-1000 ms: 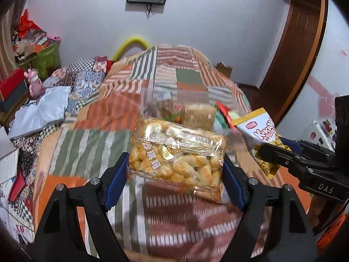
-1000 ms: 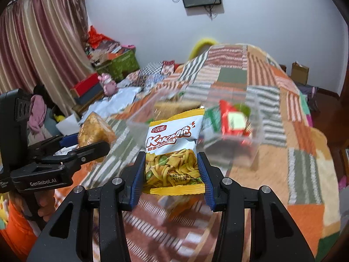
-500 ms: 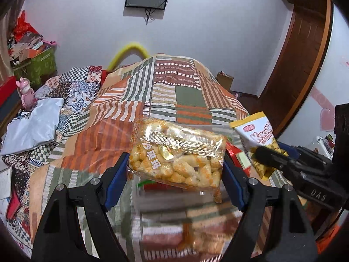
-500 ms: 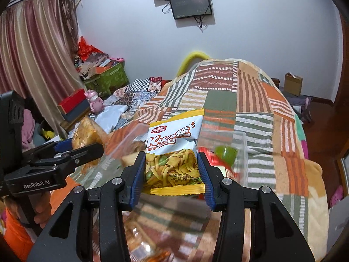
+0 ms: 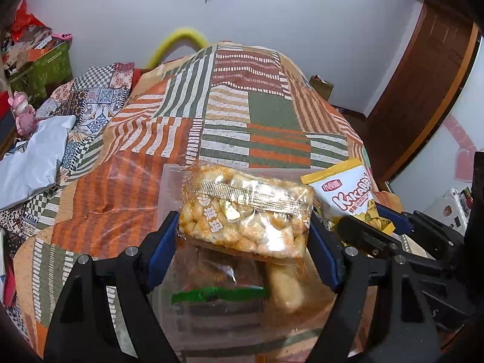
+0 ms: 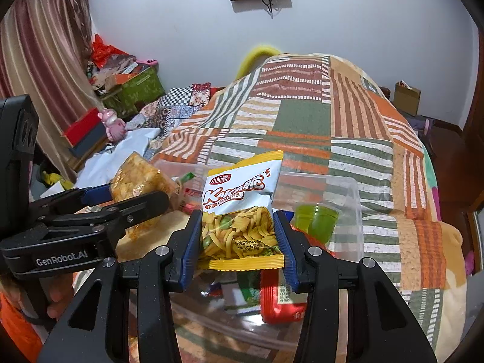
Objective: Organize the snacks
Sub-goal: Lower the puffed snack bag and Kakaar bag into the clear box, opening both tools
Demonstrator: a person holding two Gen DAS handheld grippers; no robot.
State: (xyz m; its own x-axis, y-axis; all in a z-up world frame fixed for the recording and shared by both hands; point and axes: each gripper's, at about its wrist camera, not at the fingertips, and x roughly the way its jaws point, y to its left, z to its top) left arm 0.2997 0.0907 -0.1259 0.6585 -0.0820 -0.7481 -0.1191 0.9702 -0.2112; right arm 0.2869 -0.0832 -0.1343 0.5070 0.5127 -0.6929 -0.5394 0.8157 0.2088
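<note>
1. Snacks fill both grips: a clear plastic packet of pale puffed rice pieces with a gold seal strip sits crosswise in the left gripper, and a white-and-yellow foil bag of yellow chips printed "Kaka" stands upright in the right gripper.
2. The left gripper's blue-padded fingers pinch the clear packet at its two short ends; the right gripper's fingers pinch the chip bag by its lower side edges.
3. Both packs look light, air-filled and crinkly, with slick film that may slide under weak pressure. The contents seem brittle, so a hard squeeze would likely crush them. The flat sealed edges, or the sides where the pads sit now, appear the safest places to take hold.
4. Both packs hang over a clear, shallow plastic bin resting on the bed, not touching it as far as can be told.
5. In the bin lie a small green jelly cup, a red wrapped snack and a green-edged wrapper, with other packs blurred beneath.
6. The bin sits on a patchwork quilt of orange, green and brown stripes.
7. Releasing each pack low into the bin looks like the next step.
</note>
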